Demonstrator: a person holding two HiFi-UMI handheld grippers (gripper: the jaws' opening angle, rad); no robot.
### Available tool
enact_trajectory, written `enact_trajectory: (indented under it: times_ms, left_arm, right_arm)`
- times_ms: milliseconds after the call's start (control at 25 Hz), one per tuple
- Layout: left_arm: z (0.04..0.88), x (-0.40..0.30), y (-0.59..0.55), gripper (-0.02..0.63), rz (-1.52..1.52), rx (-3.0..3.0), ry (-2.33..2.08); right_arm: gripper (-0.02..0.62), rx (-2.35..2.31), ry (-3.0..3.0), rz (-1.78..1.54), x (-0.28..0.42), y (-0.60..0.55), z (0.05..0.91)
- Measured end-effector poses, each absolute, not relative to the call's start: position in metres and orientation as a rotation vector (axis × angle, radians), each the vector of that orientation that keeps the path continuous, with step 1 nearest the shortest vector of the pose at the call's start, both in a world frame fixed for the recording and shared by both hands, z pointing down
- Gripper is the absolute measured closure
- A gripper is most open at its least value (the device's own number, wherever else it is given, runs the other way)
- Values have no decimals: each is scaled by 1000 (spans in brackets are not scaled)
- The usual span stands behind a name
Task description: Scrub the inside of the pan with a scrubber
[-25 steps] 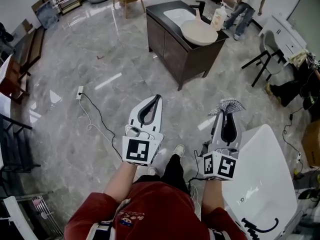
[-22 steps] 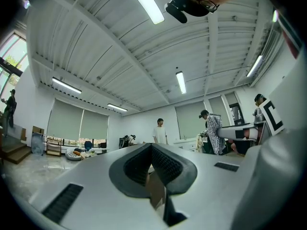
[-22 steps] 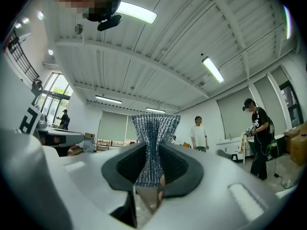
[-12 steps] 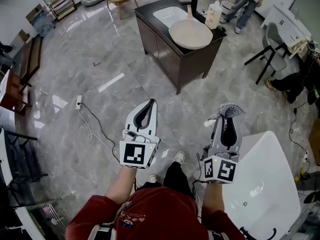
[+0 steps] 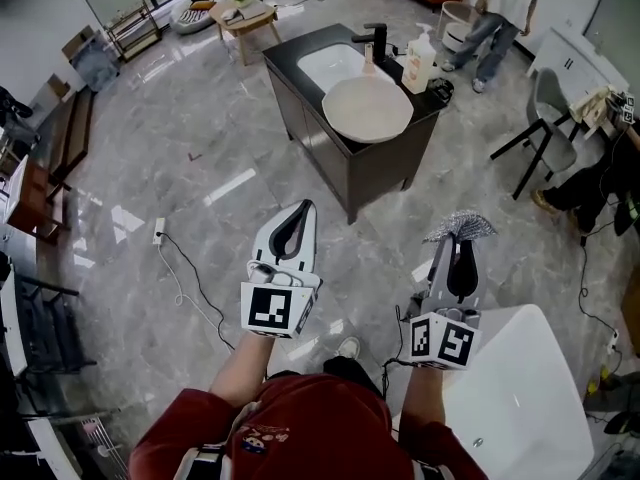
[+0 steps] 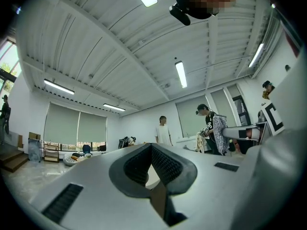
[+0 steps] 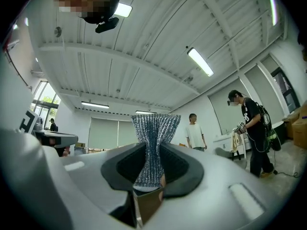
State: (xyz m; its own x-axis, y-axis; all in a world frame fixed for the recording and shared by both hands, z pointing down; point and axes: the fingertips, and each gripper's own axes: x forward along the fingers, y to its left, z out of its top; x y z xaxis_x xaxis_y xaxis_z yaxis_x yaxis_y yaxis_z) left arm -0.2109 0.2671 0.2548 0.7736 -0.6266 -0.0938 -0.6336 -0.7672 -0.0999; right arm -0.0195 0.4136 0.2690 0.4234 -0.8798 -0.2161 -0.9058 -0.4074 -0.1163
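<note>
A cream round pan (image 5: 367, 109) lies on a dark cabinet counter (image 5: 300, 76) far ahead of me, beside a white sink basin (image 5: 330, 63). My right gripper (image 5: 459, 236) is shut on a silvery mesh scrubber (image 5: 460, 224), which fans out above the jaws and shows pinched in the right gripper view as the scrubber (image 7: 152, 145). My left gripper (image 5: 296, 216) is shut with nothing in it; in the left gripper view the left gripper (image 6: 151, 150) has its jaws meeting at the tip. Both grippers hover over the floor, well short of the cabinet.
A black faucet (image 5: 377, 38) and a soap bottle (image 5: 418, 63) stand on the counter. A white curved table (image 5: 510, 393) lies at my right. A cable (image 5: 185, 263) runs over the marble floor at left. A chair (image 5: 545, 108) stands at right, and people (image 7: 194, 131) stand in the room.
The cabinet with the pan has come closer and lower in the head view as I moved toward it. Both grippers keep their pose and grip.
</note>
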Motion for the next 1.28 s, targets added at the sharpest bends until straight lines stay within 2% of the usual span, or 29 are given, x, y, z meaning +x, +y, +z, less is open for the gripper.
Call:
enact_trajectory:
  times_ms: [320, 720, 1280]
  left_arm:
    - [228, -175, 256, 600, 163, -2782, 1031]
    - [243, -148, 220, 600, 174, -2802, 1043]
    - [256, -99, 78, 601, 193, -2870, 1044]
  right_arm:
    - [488, -2415, 1558, 243, 23, 400, 248]
    - [488, -2419, 1593, 243, 45, 363, 258]
    - [488, -2501, 1637, 256, 83, 225, 254]
